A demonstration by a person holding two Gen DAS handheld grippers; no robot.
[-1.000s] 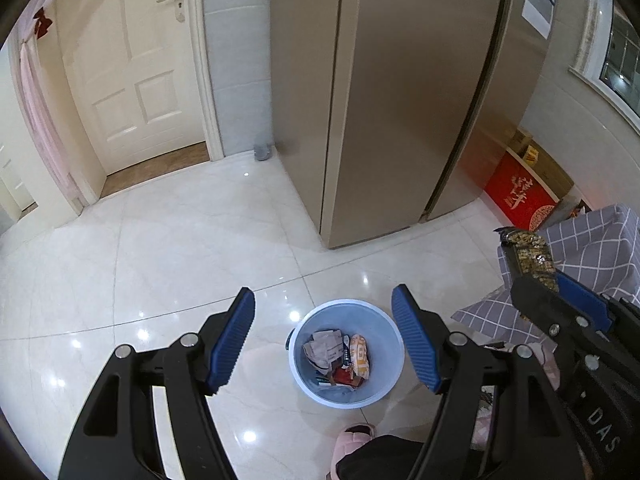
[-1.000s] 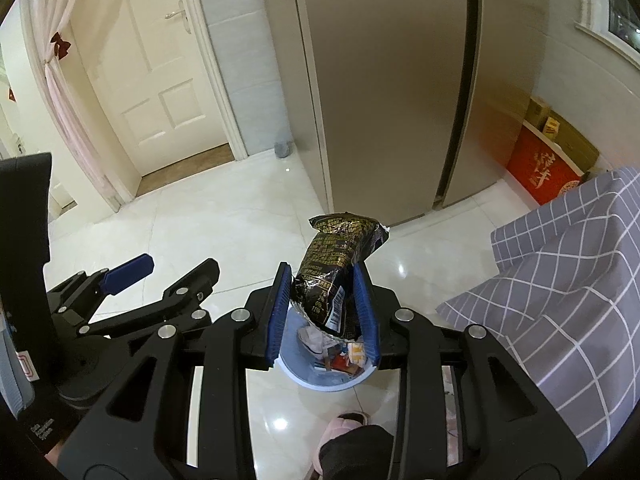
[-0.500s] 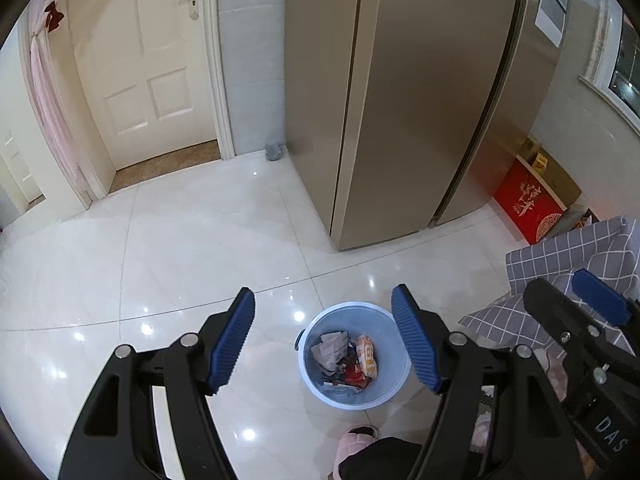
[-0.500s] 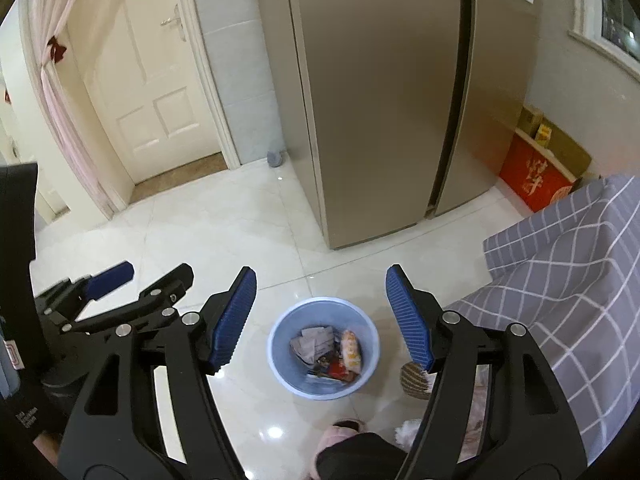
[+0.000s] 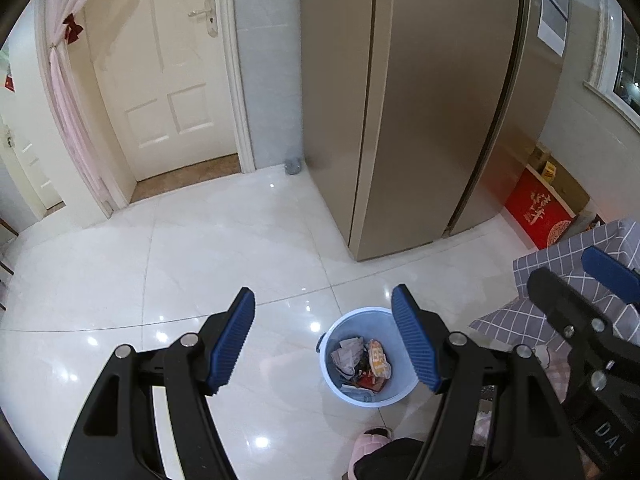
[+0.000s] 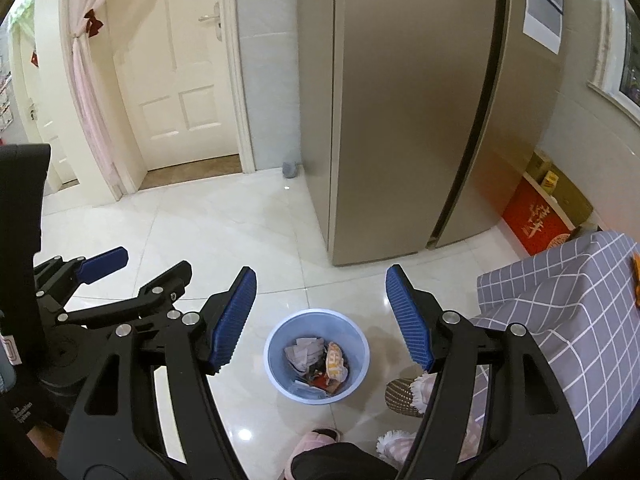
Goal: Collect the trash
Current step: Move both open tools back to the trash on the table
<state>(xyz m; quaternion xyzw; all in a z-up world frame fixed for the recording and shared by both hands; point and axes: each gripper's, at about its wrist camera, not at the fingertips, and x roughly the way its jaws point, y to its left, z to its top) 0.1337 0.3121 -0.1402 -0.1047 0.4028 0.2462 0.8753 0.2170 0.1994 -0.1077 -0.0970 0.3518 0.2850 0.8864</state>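
A light blue trash bin (image 5: 366,360) stands on the white tiled floor, also in the right wrist view (image 6: 317,354). It holds crumpled paper, an orange snack wrapper (image 6: 335,362) and other wrappers. My left gripper (image 5: 323,342) is open and empty, held high above the floor just left of the bin. My right gripper (image 6: 320,322) is open and empty, high above the bin. The left gripper shows at the left of the right wrist view (image 6: 120,276), and the right gripper at the right of the left wrist view (image 5: 580,292).
A tall bronze fridge (image 6: 416,120) stands behind the bin. A grey checked cloth covers a table (image 6: 560,320) at right. Slippers (image 6: 404,394) lie by the bin. A red box (image 6: 536,220) sits at far right. A white door (image 5: 168,80) is at back left.
One second ago my right gripper was shut on a dark snack bag above the bin. It opened and the bag is gone from it. Both grippers have risen.
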